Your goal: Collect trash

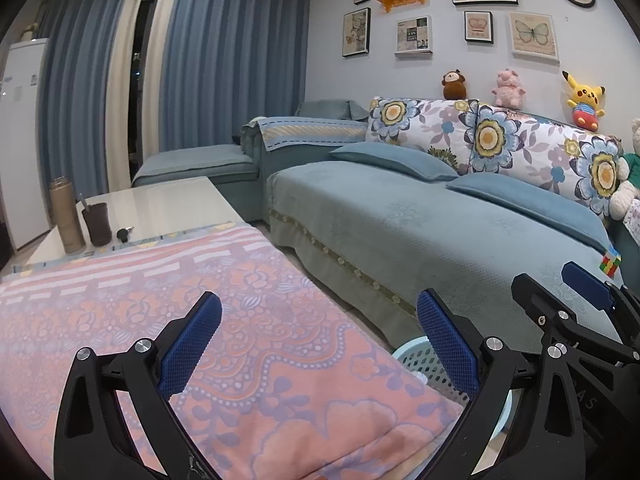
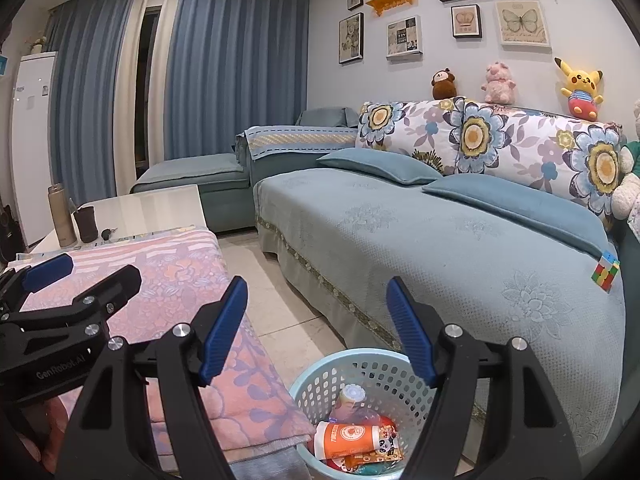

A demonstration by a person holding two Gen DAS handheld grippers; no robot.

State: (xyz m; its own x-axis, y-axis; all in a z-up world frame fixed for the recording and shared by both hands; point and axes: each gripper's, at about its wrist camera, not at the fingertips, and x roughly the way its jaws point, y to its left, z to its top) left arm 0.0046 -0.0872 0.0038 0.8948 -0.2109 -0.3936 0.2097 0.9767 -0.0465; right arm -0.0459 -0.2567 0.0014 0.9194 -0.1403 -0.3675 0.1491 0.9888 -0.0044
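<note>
A light blue mesh basket (image 2: 320, 376) stands on the floor between the blanket-covered table and the sofa. In it lie an orange paper cup (image 2: 346, 438), a clear bottle with a white cap (image 2: 353, 394) and colourful wrappers (image 2: 376, 454). My right gripper (image 2: 316, 328) hangs above the basket, open, nothing between its blue pads. My left gripper (image 1: 320, 340) is open too, empty, over the pink blanket (image 1: 200, 320). In the left wrist view only the basket's rim (image 1: 412, 354) shows, behind the right finger. Each gripper appears in the other's view: the right gripper (image 1: 552, 280), the left gripper (image 2: 100, 268).
A blue-covered sofa (image 2: 440, 240) with floral cushions runs along the right, a colour cube (image 2: 606, 270) on its seat. On the white table (image 1: 168, 204) stand a thermos (image 1: 66, 216), a dark cup (image 1: 97, 224) and keys (image 1: 124, 234). A strip of tiled floor (image 2: 280, 296) lies between table and sofa.
</note>
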